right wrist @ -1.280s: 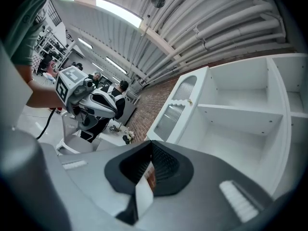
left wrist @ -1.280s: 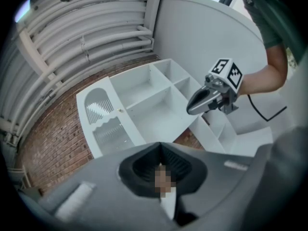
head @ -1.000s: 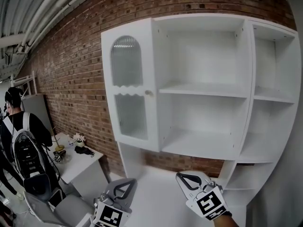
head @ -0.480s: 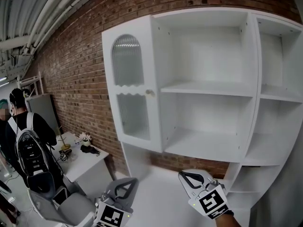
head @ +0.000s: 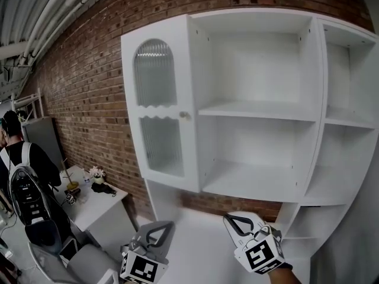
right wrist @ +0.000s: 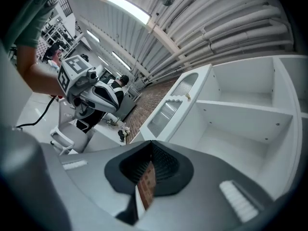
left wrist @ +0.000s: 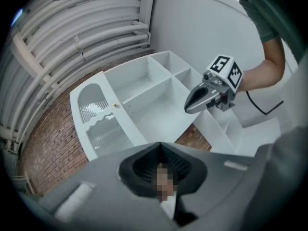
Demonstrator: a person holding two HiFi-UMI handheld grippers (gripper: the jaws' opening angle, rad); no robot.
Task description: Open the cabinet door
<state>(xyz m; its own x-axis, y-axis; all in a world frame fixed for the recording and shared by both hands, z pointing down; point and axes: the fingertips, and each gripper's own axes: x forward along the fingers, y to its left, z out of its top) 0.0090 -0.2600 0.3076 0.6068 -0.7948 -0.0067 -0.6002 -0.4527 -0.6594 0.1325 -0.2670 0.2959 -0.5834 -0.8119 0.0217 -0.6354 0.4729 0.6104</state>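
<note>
White cabinet door point(head: 159, 108) stands swung open, ribbed glass panes point(head: 155, 73), small knob point(head: 185, 115).
My left tongs point(head: 163, 226) and right tongs point(head: 230, 220) sit closed, empty, below the shelves point(head: 254, 111).

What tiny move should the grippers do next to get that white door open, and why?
Probably lift the right gripper toward the small knob on the cabinet door, opening its jaws on the way. The door looks shut, the knob is its only visible handle, and both the right and the left gripper sit well below it, jaws together and empty.
</note>
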